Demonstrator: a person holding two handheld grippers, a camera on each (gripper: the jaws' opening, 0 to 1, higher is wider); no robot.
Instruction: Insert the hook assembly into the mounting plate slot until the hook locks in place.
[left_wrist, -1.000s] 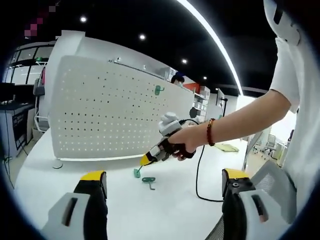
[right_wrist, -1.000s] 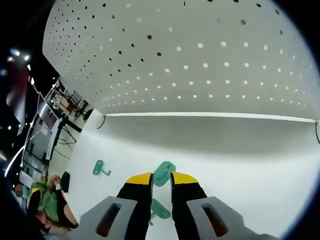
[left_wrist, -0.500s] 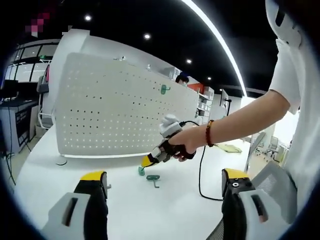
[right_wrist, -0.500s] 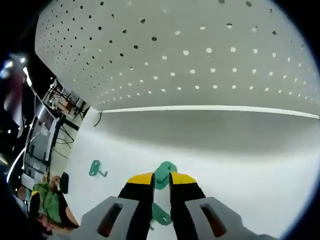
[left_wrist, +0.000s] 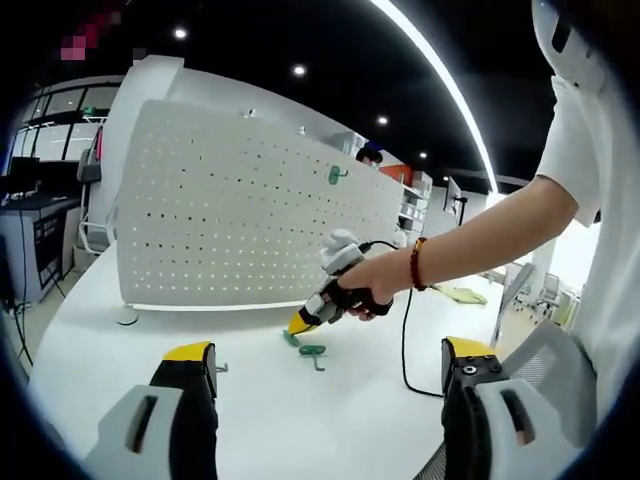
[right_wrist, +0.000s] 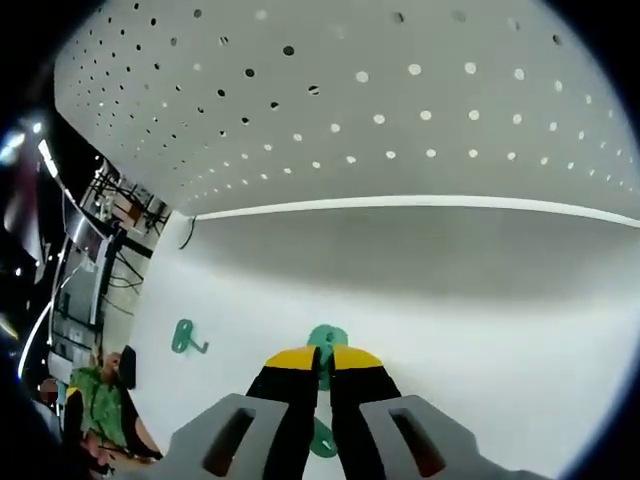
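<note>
Jaws of my right gripper (right_wrist: 322, 362) pinched on a green hook (right_wrist: 322, 340) above the white table (right_wrist: 500, 330), left gripper (left_wrist: 325, 365) spread wide, pegboard (left_wrist: 250, 215) upright beyond, second hook (left_wrist: 312, 352) lying nearby.

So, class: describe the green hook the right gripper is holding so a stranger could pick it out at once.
Start at the white pegboard standing on the white table. In front of its lower edge, the right gripper has its yellow-tipped jaws shut on a green hook just above the table. The other hooks are free: one lies on the table beside it, another hangs high on the pegboard.
</note>
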